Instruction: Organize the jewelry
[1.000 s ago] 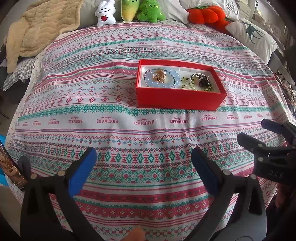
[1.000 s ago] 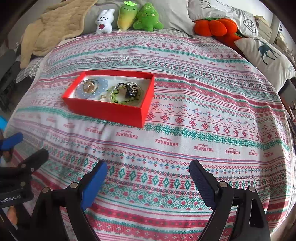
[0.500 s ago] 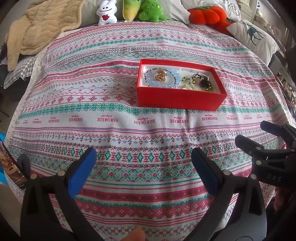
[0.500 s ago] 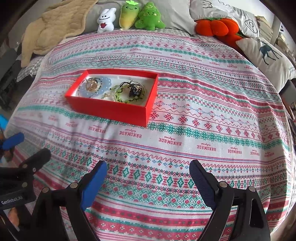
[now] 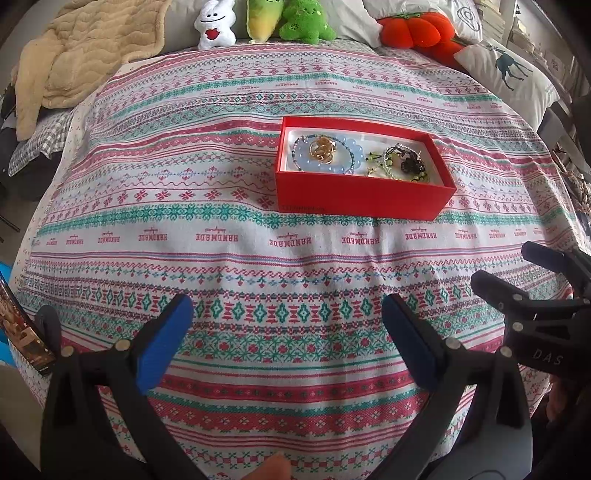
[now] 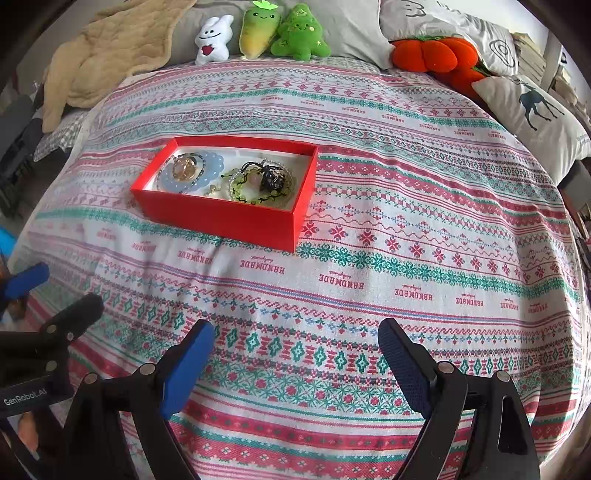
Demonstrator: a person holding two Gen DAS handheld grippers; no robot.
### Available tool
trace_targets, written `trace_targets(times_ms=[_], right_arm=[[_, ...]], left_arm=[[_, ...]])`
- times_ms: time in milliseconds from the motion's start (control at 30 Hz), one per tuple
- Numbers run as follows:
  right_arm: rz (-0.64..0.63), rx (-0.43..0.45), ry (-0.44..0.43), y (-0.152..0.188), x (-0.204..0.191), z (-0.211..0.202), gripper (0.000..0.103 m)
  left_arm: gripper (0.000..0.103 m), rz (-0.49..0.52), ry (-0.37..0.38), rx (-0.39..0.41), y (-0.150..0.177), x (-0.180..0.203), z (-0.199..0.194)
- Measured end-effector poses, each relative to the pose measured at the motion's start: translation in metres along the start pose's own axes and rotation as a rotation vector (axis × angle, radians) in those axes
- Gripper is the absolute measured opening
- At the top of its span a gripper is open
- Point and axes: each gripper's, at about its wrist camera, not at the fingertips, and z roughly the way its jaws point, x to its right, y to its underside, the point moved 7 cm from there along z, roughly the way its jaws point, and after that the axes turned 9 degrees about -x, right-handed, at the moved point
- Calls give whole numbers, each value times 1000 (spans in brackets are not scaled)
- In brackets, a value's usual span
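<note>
Not much differs from a second ago: the red box (image 5: 364,199) sits in the same spot on the bed, just a tiny bit lower in both views, and both grippers hang where they were. The left gripper (image 5: 286,314) has its blue fingers spread wide with nothing between them, only cloth below. The right gripper (image 6: 295,339) is spread wide too and holds nothing. In the left view the right gripper shows at the right edge, and in the right view the left one shows at the left edge. The box is well away from both, farther up the bed. Inside it, on white lining, lies a pale blue bead bracelet (image 6: 207,173) with gold rings (image 5: 322,150) in its middle on the left, and a green bead bracelet (image 6: 243,190) with a black piece (image 6: 269,177) on the right. The bed is covered by a striped cloth (image 6: 406,229) in pink, green and white with the word HANDMADE sewn across it. At the far end sit a white plush toy (image 6: 214,38), a yellow-green radish plush (image 6: 258,29) and a green tree plush (image 6: 301,33). To the far right are an orange pumpkin plush (image 6: 436,53) and a deer pillow (image 6: 535,110). A tan blanket (image 5: 74,55) lies bunched at the far left.
</note>
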Motion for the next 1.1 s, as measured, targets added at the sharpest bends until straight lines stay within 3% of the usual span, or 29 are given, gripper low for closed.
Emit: trace_targets(times_ms=[1100], right_arm=[[-2,-2,0,-4,-7,12,92]], left_arm=[[102,-34,-34,-2,1,-12,16]])
